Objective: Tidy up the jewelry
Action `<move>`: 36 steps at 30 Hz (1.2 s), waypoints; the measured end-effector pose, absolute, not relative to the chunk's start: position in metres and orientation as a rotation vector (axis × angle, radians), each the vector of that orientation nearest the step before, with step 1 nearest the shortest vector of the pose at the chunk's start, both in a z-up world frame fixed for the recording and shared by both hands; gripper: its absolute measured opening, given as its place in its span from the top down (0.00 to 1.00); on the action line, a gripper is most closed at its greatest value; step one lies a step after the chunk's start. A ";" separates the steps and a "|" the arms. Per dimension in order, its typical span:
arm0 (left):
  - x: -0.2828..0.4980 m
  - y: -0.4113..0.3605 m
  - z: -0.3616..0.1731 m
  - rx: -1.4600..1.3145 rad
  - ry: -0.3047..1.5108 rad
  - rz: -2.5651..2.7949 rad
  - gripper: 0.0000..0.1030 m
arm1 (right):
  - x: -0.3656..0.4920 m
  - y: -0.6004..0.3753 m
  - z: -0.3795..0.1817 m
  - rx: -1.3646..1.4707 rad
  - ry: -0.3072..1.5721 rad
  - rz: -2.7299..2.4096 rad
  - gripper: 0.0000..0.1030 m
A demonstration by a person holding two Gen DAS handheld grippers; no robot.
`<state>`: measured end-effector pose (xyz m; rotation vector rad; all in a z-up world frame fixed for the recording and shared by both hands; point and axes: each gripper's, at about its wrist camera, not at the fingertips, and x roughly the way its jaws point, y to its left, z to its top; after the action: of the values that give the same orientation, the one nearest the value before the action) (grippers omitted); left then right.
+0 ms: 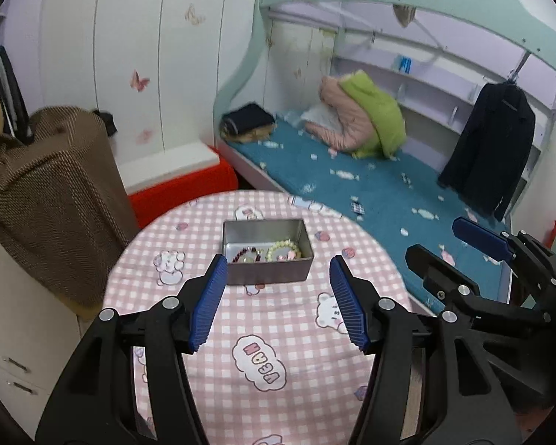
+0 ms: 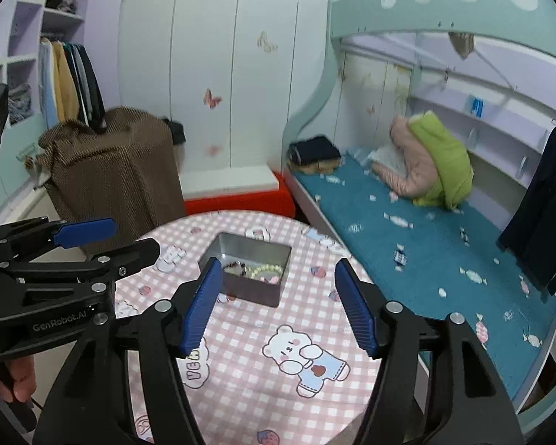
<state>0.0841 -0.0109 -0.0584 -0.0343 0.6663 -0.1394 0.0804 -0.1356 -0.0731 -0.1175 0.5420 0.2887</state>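
Note:
An open metal tin (image 1: 267,274) stands on the round table with a pink checked cloth (image 1: 278,333). Inside lie a dark red bead bracelet (image 1: 245,254) and a pale green bead bracelet (image 1: 283,250). My left gripper (image 1: 278,300) is open and empty, held above the table just in front of the tin. In the right wrist view the tin (image 2: 250,291) shows with both bracelets, dark (image 2: 235,267) and pale (image 2: 267,270). My right gripper (image 2: 274,304) is open and empty, just in front of the tin. Each gripper shows in the other's view, the right (image 1: 459,244) and the left (image 2: 111,241).
A bed with a blue cover (image 1: 370,185) runs beyond the table on the right, with jackets (image 1: 363,118) on it and a dark coat (image 1: 489,148) hanging. A brown-draped piece of furniture (image 1: 48,193) stands left. A red bench (image 1: 181,189) sits behind the table.

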 end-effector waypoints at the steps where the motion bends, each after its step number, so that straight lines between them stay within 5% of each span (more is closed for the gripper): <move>1: 0.074 -0.013 -0.051 -0.029 0.639 -0.133 0.41 | 0.075 -0.138 -0.070 -0.116 0.527 0.290 0.39; 16: 0.006 -0.019 -0.003 -0.010 0.450 -0.062 0.35 | 0.012 -0.155 -0.024 -0.064 0.334 0.317 0.29; 36: -0.005 -0.014 0.001 -0.001 0.429 -0.046 0.35 | -0.006 -0.155 -0.020 -0.076 0.286 0.297 0.27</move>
<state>-0.0050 -0.0142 0.0012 -0.0008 0.4286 -0.0462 -0.0061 -0.1548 -0.0202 -0.0756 0.2863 0.2973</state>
